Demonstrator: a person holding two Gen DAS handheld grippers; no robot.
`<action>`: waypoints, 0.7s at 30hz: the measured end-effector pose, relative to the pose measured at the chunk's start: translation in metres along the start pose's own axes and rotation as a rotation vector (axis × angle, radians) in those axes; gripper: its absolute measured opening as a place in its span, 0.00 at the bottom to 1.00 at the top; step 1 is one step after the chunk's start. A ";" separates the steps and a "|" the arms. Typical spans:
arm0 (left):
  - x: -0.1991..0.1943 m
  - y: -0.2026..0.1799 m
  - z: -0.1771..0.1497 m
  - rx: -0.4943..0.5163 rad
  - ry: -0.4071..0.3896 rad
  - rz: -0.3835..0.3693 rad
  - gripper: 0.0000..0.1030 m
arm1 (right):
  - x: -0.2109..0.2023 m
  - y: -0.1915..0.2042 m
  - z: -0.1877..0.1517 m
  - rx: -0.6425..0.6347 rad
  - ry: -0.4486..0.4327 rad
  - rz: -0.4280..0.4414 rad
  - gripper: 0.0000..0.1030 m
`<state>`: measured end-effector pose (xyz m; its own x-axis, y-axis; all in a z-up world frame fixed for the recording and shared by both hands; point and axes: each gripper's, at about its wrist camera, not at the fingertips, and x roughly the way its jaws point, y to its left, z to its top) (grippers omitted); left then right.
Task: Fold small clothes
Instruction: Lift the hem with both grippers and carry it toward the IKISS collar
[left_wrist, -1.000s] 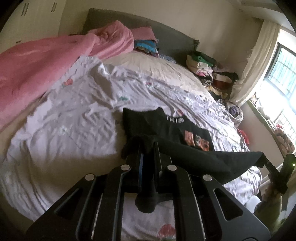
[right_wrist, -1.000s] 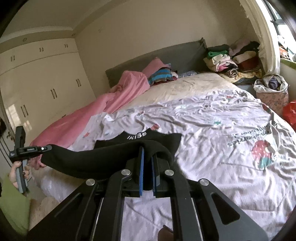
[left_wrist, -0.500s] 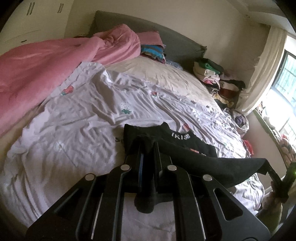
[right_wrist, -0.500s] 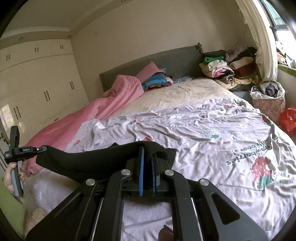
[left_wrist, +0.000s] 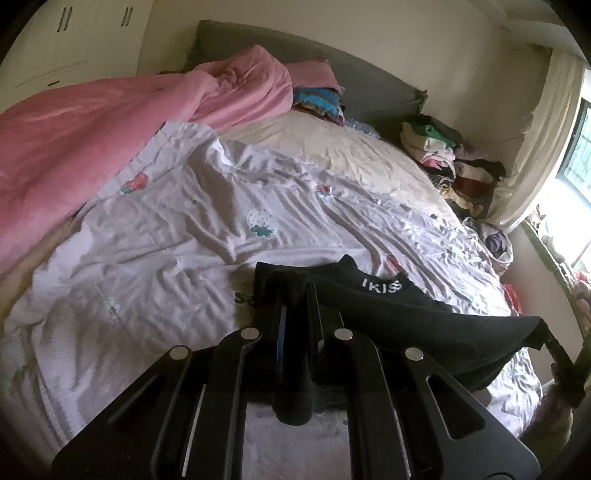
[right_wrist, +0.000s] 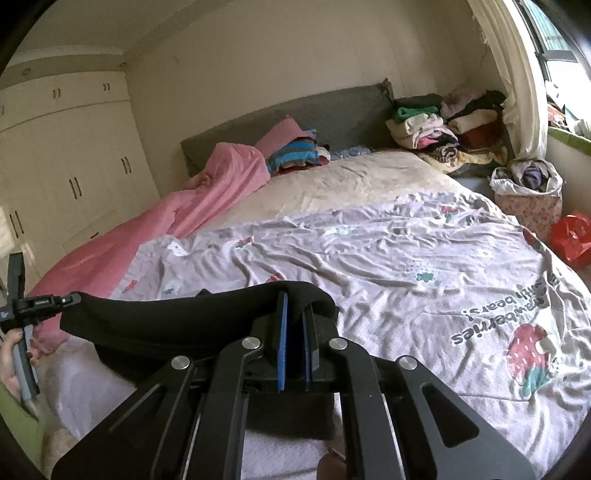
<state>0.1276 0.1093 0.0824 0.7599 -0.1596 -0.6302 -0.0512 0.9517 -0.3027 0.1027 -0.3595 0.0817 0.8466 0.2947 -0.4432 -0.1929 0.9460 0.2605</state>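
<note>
A small black garment (left_wrist: 399, 314) with white lettering is stretched between both grippers just above the bed. My left gripper (left_wrist: 293, 295) is shut on one end of it, black cloth draped over the fingers. My right gripper (right_wrist: 294, 301) is shut on the other end of the black garment (right_wrist: 177, 321). In the left wrist view the right gripper (left_wrist: 546, 336) shows at the far right edge. In the right wrist view the left gripper (right_wrist: 74, 297) shows at the far left, held by a hand. The part of the garment under the fold is hidden.
The bed is covered by a wrinkled pale sheet (left_wrist: 166, 258) with strawberry prints. A pink blanket (left_wrist: 92, 136) lies along the left side. Piles of clothes (right_wrist: 443, 129) sit at the headboard corner. A bag of clothes (right_wrist: 528, 195) and a red bag (right_wrist: 570, 236) stand beside the bed.
Both grippers have carried the held edge of the black garment forward over the bed. The orange print that showed a second ago is now covered by the fold.
</note>
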 end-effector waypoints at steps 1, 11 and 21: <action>0.004 0.001 0.000 0.001 0.004 0.002 0.03 | 0.004 -0.001 0.000 -0.001 0.005 -0.004 0.06; 0.043 0.009 -0.004 0.001 0.032 0.038 0.03 | 0.039 -0.004 -0.003 -0.003 0.050 -0.036 0.06; 0.076 0.012 -0.010 0.021 0.061 0.055 0.03 | 0.071 -0.011 -0.013 0.005 0.108 -0.082 0.06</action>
<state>0.1779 0.1059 0.0240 0.7157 -0.1222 -0.6876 -0.0774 0.9646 -0.2520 0.1584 -0.3478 0.0364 0.8012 0.2296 -0.5526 -0.1226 0.9668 0.2240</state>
